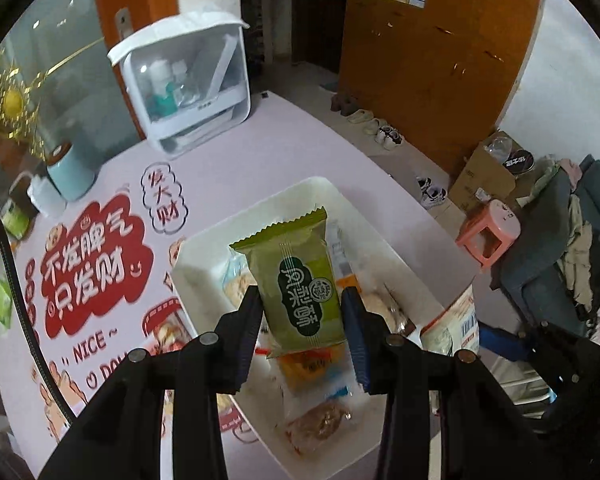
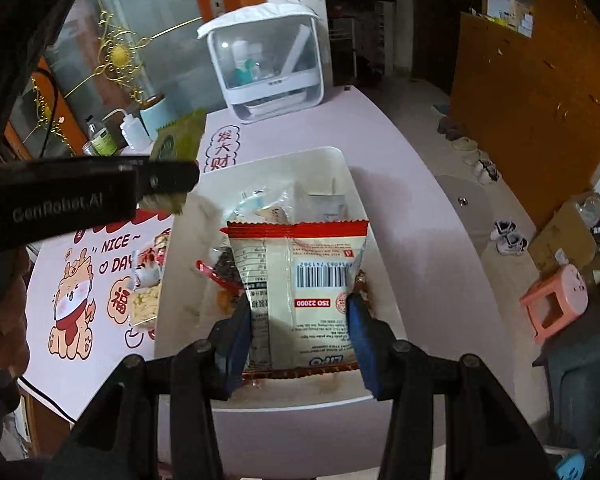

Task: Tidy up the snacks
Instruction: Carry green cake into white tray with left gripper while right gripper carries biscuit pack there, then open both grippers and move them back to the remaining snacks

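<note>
My left gripper is shut on a green snack packet and holds it above the white bin. The packet also shows in the right wrist view, held by the left gripper over the bin's left rim. My right gripper is shut on a cream and red snack packet with a barcode, held above the white bin. Several wrapped snacks lie inside the bin. A yellow snack bag lies on the table left of the bin.
The pink table carries a printed mat. A white lidded storage box stands at the back, a light blue cup and squeeze bottle at back left. A pink stool stands on the floor at right.
</note>
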A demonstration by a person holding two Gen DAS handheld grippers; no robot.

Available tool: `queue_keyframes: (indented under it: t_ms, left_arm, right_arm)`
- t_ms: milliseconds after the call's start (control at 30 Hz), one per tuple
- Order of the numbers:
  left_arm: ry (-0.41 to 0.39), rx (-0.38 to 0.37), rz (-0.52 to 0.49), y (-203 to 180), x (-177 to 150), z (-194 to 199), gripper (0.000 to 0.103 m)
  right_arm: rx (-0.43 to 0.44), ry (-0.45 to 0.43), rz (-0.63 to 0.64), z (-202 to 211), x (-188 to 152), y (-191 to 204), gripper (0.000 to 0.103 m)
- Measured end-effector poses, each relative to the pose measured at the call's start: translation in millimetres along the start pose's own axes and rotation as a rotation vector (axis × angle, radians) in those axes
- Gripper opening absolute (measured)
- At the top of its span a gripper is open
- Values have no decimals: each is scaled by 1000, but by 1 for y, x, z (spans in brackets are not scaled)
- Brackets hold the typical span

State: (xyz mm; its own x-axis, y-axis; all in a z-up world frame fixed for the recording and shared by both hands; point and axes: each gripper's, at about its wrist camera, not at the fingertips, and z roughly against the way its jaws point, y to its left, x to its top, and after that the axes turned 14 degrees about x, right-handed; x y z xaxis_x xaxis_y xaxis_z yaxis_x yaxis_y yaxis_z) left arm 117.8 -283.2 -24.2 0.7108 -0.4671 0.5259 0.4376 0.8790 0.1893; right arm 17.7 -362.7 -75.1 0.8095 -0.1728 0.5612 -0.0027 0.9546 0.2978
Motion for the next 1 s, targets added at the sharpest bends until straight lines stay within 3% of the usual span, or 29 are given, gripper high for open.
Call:
queue_keyframes:
  t_ms: [400, 433, 500, 567, 800, 867, 933, 1000]
  left_arm:
    - [-31, 106, -42, -18, 31, -16, 40]
    - [-31, 114, -43, -18, 32, -17, 42]
    - [-38, 124, -34, -16, 32, -17, 79]
    - [-64, 131, -19, -13, 30, -12, 92]
    - [-69, 170, -38, -5, 19, -7, 92]
    - [-58, 167, -23, 3, 13, -6, 92]
    - [-52, 163, -6, 11, 10, -5, 92]
    - [-50, 169, 9, 18, 6, -3, 92]
  right_arm:
    - [15, 17, -13, -16, 8, -14, 48]
    - [20, 17, -15, -17, 9, -15, 48]
    - [37, 30, -16, -20, 11, -16, 49]
    - [42, 39, -13, -23, 12, -15, 49]
    - [56, 59, 18, -31, 10, -6, 50]
    - [56, 71, 27, -35, 11, -4, 57]
    - [42, 65, 23, -37, 12, -2, 77]
    - [37, 41, 8, -36, 13, -1, 79]
